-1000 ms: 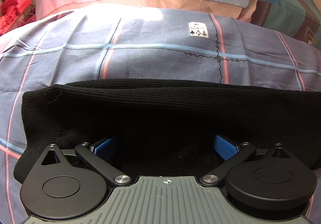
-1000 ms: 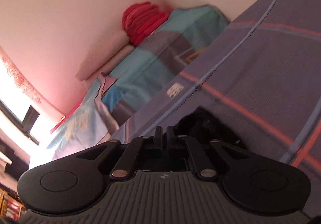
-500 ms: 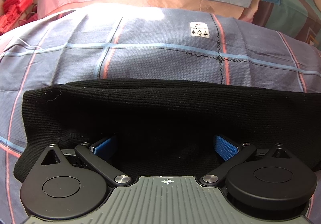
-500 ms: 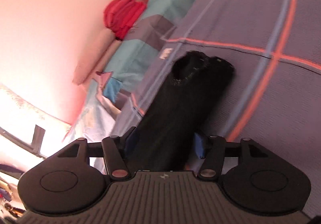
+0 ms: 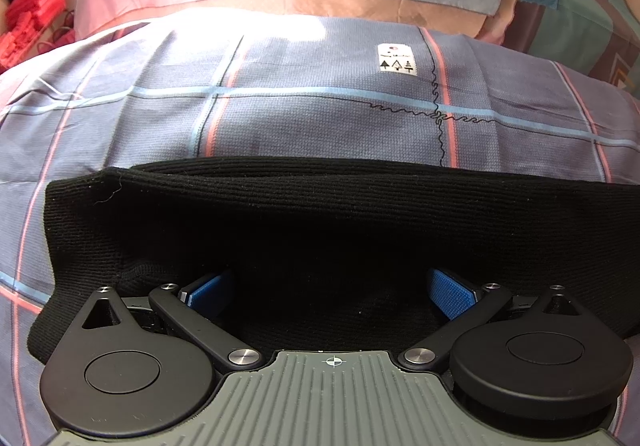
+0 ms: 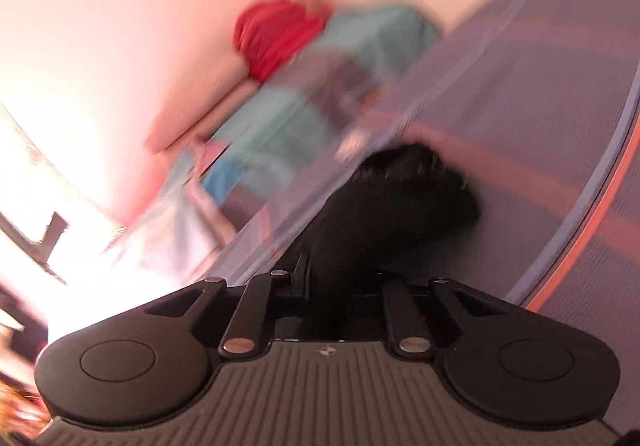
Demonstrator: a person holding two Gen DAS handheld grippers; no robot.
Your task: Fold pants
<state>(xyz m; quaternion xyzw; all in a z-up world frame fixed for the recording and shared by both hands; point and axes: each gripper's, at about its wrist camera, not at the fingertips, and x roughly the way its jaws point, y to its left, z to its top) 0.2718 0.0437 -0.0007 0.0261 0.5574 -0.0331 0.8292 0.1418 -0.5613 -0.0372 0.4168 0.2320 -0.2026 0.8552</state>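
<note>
Black knit pants lie in a folded band across the plaid bedsheet. Spread wide, the left gripper rests over their near edge, blue pads apart. In the blurred right view, the right gripper has fabric between its fingers; whether it clamps, I cannot tell.
</note>
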